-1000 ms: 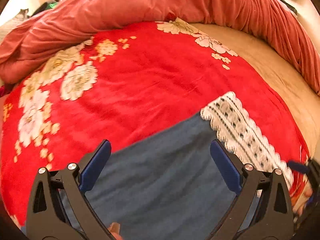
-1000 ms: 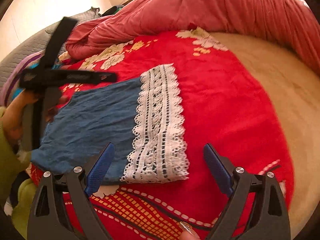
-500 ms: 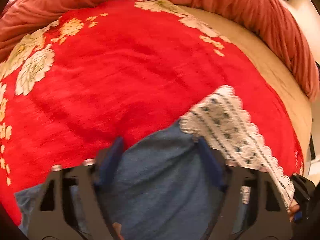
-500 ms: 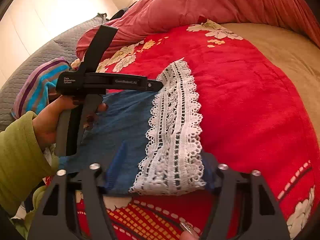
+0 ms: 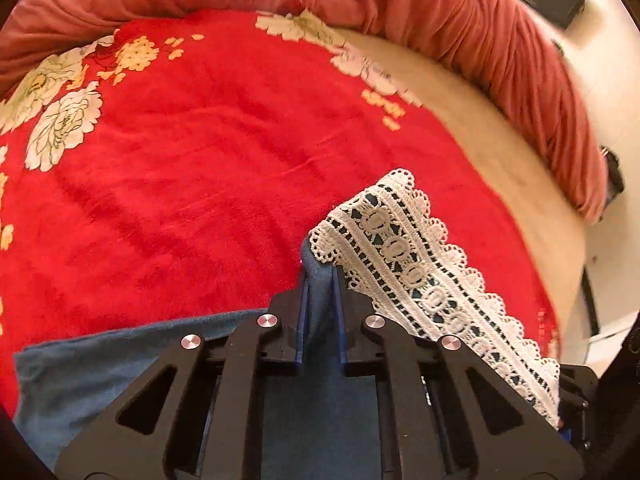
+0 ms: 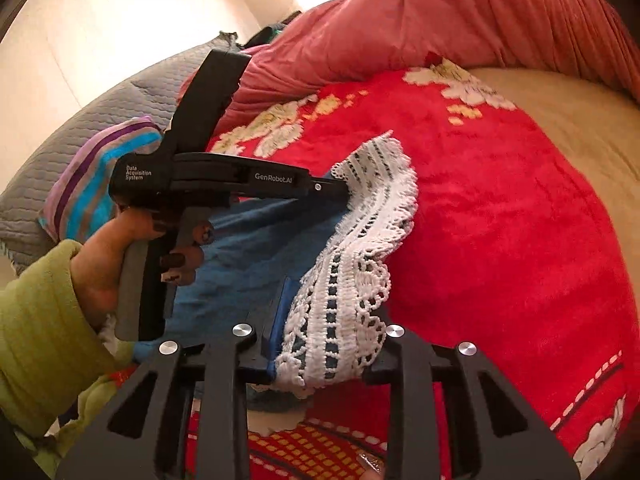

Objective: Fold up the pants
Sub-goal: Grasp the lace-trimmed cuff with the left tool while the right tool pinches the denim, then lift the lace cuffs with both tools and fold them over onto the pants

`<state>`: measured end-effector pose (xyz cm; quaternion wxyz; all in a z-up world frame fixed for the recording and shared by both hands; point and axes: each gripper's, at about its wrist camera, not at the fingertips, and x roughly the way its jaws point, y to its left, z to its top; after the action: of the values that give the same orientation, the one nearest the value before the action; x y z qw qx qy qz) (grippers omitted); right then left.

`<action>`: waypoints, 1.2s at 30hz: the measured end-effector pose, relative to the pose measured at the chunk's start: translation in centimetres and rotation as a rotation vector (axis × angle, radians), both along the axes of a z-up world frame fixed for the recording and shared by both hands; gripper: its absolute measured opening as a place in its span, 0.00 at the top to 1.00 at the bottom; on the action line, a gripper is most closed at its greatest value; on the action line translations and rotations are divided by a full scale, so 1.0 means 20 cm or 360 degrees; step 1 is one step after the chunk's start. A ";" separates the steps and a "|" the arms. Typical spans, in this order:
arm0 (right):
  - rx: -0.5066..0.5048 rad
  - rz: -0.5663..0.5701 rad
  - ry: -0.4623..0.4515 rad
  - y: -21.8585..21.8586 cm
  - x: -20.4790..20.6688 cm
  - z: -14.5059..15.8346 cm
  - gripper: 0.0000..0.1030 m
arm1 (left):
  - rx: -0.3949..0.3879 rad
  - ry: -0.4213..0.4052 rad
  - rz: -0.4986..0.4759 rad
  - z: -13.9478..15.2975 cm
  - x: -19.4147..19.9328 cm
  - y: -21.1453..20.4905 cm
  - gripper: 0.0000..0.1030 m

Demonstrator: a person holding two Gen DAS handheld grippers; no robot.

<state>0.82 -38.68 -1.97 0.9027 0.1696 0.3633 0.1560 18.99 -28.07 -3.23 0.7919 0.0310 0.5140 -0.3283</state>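
The blue denim pants (image 5: 100, 364) with a white lace hem (image 5: 416, 264) lie on a red floral blanket (image 5: 200, 184). My left gripper (image 5: 319, 276) is shut on the denim just beside the far corner of the lace. In the right wrist view the left gripper (image 6: 340, 190) pinches that corner and lifts it. My right gripper (image 6: 326, 328) is shut on the near end of the lace hem (image 6: 340, 300), which bunches between its fingers. The blue cloth (image 6: 248, 256) sags between the two grips.
A rumpled salmon-pink quilt (image 5: 440, 8) piles along the far side of the bed. A bare beige mattress (image 6: 580, 120) lies to the right. A striped cloth (image 6: 88, 184) and a grey quilted pillow (image 6: 40, 184) sit at the left.
Both grippers have moved down onto the pants and closed: the left on the far hem corner, the right on the near lace end. The hem is now raised and bunched.
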 end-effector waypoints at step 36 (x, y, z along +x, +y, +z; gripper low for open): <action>-0.0763 0.0845 -0.0128 1.35 -0.07 0.10 0.58 | -0.0555 -0.0050 0.0800 0.00 -0.26 1.54 0.81</action>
<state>-0.59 -11.64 0.04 0.8585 -0.1536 0.3850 0.3020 13.72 2.67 -3.30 0.8495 -0.2286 0.4292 -0.2049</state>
